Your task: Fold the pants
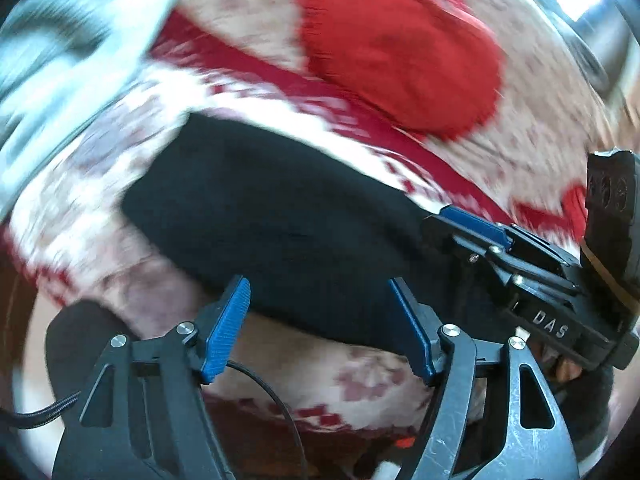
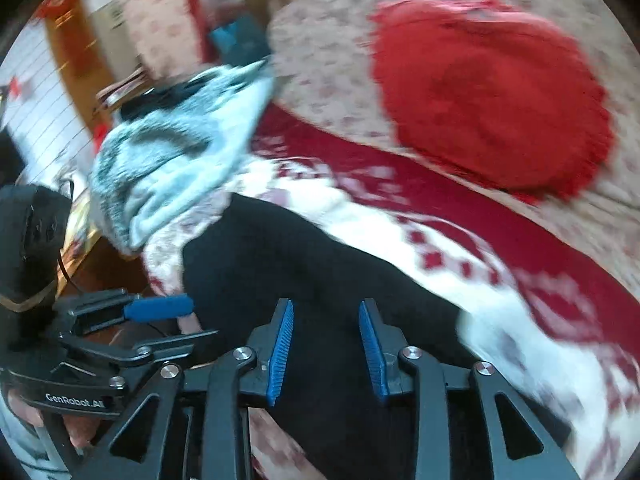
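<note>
Black pants (image 1: 272, 216) lie folded on a red and white patterned bedspread (image 1: 256, 96); they also show in the right wrist view (image 2: 304, 264). My left gripper (image 1: 320, 312) is open just above their near edge, with nothing between its blue pads. My right gripper (image 2: 326, 336) is open over the pants, its blue pads apart and empty. The right gripper (image 1: 472, 228) also shows at the right of the left wrist view, at the pants' end. The left gripper (image 2: 160, 308) shows at the left of the right wrist view. Both views are blurred by motion.
A round red cushion (image 1: 400, 48) lies beyond the pants on the bed, also in the right wrist view (image 2: 492, 100). A light grey-blue fluffy garment (image 2: 180, 148) is heaped at the left. Furniture and boxes (image 2: 108, 16) stand beyond the bed's edge.
</note>
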The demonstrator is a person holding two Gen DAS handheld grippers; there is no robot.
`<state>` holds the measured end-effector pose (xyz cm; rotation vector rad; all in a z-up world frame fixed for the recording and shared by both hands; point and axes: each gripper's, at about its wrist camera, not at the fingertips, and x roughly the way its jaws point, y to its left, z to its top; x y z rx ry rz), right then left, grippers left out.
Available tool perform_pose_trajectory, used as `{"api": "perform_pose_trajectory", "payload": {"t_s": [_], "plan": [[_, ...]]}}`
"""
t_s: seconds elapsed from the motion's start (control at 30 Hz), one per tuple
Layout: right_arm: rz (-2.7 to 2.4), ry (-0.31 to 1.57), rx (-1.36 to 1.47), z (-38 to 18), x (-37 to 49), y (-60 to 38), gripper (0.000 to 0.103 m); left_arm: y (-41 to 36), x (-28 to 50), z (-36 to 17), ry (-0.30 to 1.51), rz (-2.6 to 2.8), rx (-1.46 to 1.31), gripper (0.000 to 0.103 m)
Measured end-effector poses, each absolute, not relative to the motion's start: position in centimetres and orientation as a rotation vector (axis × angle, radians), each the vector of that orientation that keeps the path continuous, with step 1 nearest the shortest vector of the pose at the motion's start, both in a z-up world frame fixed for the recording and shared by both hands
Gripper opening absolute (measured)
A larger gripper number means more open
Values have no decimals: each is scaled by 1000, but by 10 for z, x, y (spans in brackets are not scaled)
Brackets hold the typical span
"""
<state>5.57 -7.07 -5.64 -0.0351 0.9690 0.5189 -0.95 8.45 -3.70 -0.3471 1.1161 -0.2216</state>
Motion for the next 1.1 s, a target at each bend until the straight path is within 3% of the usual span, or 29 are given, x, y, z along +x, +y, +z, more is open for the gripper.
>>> {"api": "perform_pose_trajectory", "payload": {"t_s": [0.23, 0.5, 0.7, 0.93, 0.97, 1.03, 1.07, 1.1], "plan": [[633, 1052, -159, -85, 128, -2, 41, 148, 2, -67, 1143, -87, -547, 71], [688, 1123, -210, -115, 183, 29, 46, 163, 19, -92, 1175, -61, -626, 71], [766, 1158, -183, -129, 198, 41, 47, 157, 28, -94, 1161, -68, -617, 87], [786, 1162, -86, -137, 198, 43, 47, 151, 34, -94, 1153, -44, -605, 93], [787, 1156, -65, -135, 197, 41, 45, 151, 34, -93, 1146, -51, -610, 91], [793, 1124, -46, -128, 189, 37, 32, 152, 35, -88, 1125, -69, -610, 56], [797, 1106, -37, -123, 186, 35, 29, 150, 35, -83, 1119, -71, -581, 51], [801, 1085, -21, -117, 182, 32, 25, 148, 34, -78, 1106, -69, -556, 39]]}}
